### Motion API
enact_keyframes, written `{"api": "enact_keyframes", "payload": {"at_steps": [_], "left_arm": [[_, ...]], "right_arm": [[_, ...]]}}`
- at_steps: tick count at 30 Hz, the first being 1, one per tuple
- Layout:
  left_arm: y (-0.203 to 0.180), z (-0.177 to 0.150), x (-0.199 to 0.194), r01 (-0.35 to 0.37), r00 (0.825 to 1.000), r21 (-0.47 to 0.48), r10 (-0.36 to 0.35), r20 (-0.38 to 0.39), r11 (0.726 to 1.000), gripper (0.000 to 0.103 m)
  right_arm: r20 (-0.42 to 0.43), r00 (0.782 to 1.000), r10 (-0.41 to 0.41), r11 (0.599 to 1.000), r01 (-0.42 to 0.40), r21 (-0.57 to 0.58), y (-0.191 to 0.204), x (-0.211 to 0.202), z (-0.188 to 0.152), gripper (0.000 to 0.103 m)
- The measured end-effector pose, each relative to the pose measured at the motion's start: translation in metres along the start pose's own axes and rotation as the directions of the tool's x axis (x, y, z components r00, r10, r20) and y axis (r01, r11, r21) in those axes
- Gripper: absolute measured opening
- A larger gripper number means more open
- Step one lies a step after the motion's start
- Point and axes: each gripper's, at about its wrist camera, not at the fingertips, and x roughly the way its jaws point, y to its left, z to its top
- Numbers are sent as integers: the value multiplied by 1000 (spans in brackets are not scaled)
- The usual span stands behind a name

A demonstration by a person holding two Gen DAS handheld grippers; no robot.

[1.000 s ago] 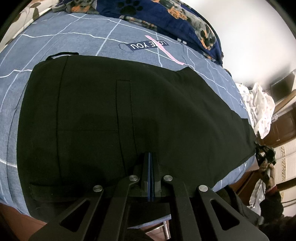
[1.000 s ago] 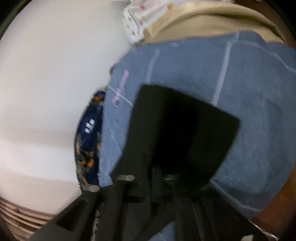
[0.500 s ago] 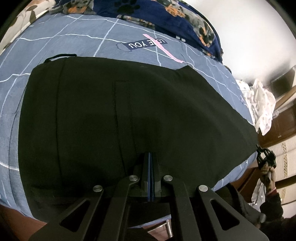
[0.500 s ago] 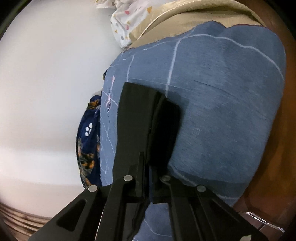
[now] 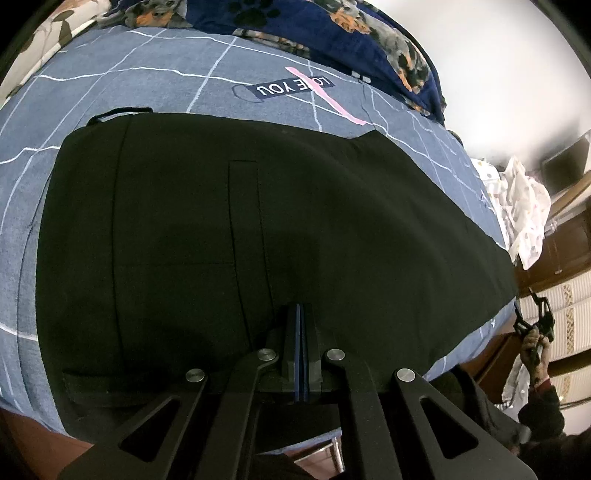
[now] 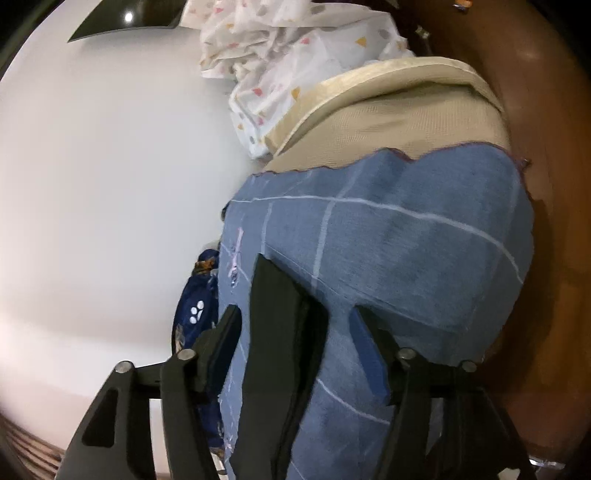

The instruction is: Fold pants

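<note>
The black pants are laid flat on the blue bed sheet. The left gripper is pinched together at their near edge. The right gripper is spread apart around the hem. The cloth looks soft and floppy, so corners should be grabbed.

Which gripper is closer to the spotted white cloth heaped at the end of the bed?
Right. The right gripper sits at the bed end where the white cloth lies; the left gripper is at the pants' waist, far along.

The bed has a blue checked sheet. On it lie black pants, spread flat, and a navy dog-print blanket at the far edge.
</note>
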Motion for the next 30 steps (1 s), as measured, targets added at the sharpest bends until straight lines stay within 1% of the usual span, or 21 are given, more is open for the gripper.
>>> {"api": "enact_keyframes", "payload": {"at_steps": [2, 4, 5, 9, 12, 16, 19, 20, 21, 22, 23, 24, 26, 27, 28, 30], "left_arm": [[1, -1, 0, 2, 1000, -3, -2, 2, 1000, 2], [1, -1, 0, 2, 1000, -3, -2, 2, 1000, 2], [0, -1, 0, 1, 1000, 0, -1, 1, 1000, 2], [0, -2, 0, 0, 1000, 3, 0, 2, 1000, 2], [0, -2, 1, 5, 1000, 0, -5, 4, 1000, 2], [0, -2, 1, 1, 1000, 6, -1, 6, 1000, 2], [-1, -2, 0, -5, 1000, 10, 5, 8, 1000, 2], [-1, -2, 0, -8, 1000, 11, 8, 9, 1000, 2], [-2, -2, 0, -11, 1000, 12, 11, 10, 1000, 2], [-2, -3, 0, -13, 1000, 14, 13, 11, 1000, 2], [-2, -3, -1, -15, 1000, 17, 15, 14, 1000, 2], [-3, -3, -1, -15, 1000, 19, 15, 16, 1000, 2], [-3, -4, -1, -13, 1000, 19, 12, 19, 1000, 2], [-3, -4, -1, -14, 1000, 19, 13, 20, 1000, 2], [-4, -4, -1, -20, 1000, 27, 20, 21, 999, 2], [-12, -5, 0, -62, 998, 79, 60, 30, 995, 2]], "right_arm": [[-29, 999, 14, 1000, -14, 3, 7, 11, -4, 59], [-48, 999, -15, 999, 13, -35, 13, 20, -8, 59], [-57, 998, -16, 999, 13, -43, 15, 24, -10, 59], [-66, 998, 18, 1000, -18, 1, 11, 28, -11, 59], [-90, 996, 19, 1000, -21, -21, 14, 31, -15, 59], [-152, 988, 37, 998, -44, -43, 19, 45, -20, 58], [-154, 987, 39, 997, -50, -64, 25, 56, -22, 58], [-151, 988, 36, 996, -47, -71, 27, 62, -23, 55], [-136, 991, 11, 996, -23, -90, 31, 62, -24, 46], [-142, 989, -31, 993, 14, -121, 34, 65, -25, 36], [-164, 982, -90, 986, 65, -153, 35, 70, -28, 11], [-179, 977, -114, 985, 87, -150, 31, 72, -29, 10], [-174, 980, -95, 990, 73, -124, 26, 69, -29, 9], [-169, 980, -109, 986, 86, -140, 29, 68, -30, 9], [-163, 979, -124, 983, 98, -156, 32, 66, -31, 10], [-150, 980, -130, 981, 105, -165, 38, 64, -33, 10]]}}
